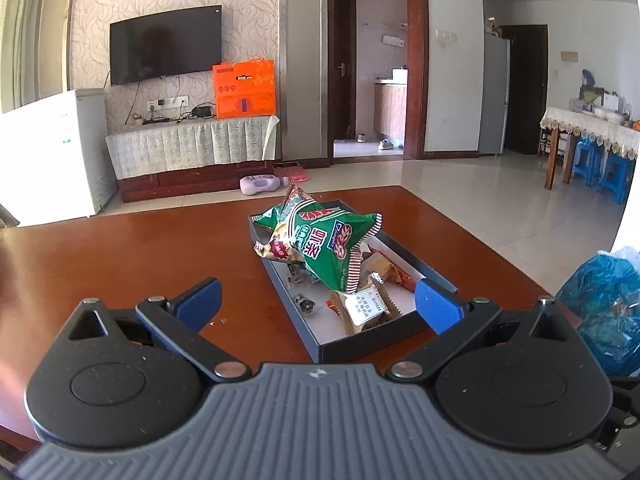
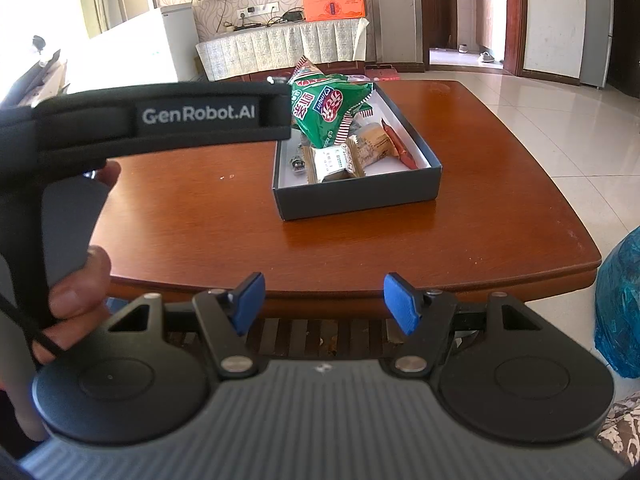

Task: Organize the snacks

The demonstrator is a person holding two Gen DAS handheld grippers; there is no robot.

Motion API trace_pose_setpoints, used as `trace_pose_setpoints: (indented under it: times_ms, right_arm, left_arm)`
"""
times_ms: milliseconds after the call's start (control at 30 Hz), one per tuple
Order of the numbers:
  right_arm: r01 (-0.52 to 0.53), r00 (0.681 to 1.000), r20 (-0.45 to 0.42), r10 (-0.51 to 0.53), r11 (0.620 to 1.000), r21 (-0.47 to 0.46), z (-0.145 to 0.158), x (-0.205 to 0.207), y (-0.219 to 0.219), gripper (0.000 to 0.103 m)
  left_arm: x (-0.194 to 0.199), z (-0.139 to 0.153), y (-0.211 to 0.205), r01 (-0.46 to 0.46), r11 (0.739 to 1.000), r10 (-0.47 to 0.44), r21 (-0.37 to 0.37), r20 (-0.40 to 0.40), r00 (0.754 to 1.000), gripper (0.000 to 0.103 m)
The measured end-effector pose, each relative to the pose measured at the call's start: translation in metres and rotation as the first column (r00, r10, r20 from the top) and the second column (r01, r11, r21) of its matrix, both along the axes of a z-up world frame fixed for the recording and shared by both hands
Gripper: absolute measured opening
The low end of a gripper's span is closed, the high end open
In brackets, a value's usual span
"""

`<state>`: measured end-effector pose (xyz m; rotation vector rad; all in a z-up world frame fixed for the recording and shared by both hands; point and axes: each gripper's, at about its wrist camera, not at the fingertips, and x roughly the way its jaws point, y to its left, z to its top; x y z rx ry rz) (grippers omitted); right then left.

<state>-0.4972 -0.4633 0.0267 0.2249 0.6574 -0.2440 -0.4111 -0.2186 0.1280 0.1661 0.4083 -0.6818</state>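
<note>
A shallow dark box with a white floor lies on the brown table. A green snack bag is piled on top of other packets at its far end. Small wrapped snacks and a red packet lie inside. My left gripper is open, its blue pads standing wide astride the box's near end, nothing held. My right gripper is open and empty, hanging at the table's near edge. The left device's body, held by a hand, fills the left of the right wrist view.
A blue plastic bag sits right of the table. Beyond the table lie a tiled floor, a TV bench with an orange box, a purple bottle on the floor, and blue stools at a dining table.
</note>
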Motion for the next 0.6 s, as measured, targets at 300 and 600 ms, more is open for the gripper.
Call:
trace_pose_setpoints:
  times_ms: [300,600]
  right_arm:
    - [0.0,1.0,0.0,0.0,1.0,0.0,0.0003,0.0,0.0002,0.068]
    - [-0.002,1.0,-0.001,0.002,1.0,-0.001,-0.0002,-0.0005,0.0,0.068]
  left_arm:
    - [0.0014,-0.0007,-0.0004,-0.007,1.0,0.007,-0.009,-0.013,1.0,0.103]
    - [0.0013,-0.0026,0.0008,-0.015,1.0,0.015,-0.009,-0.009,1.0,0.103]
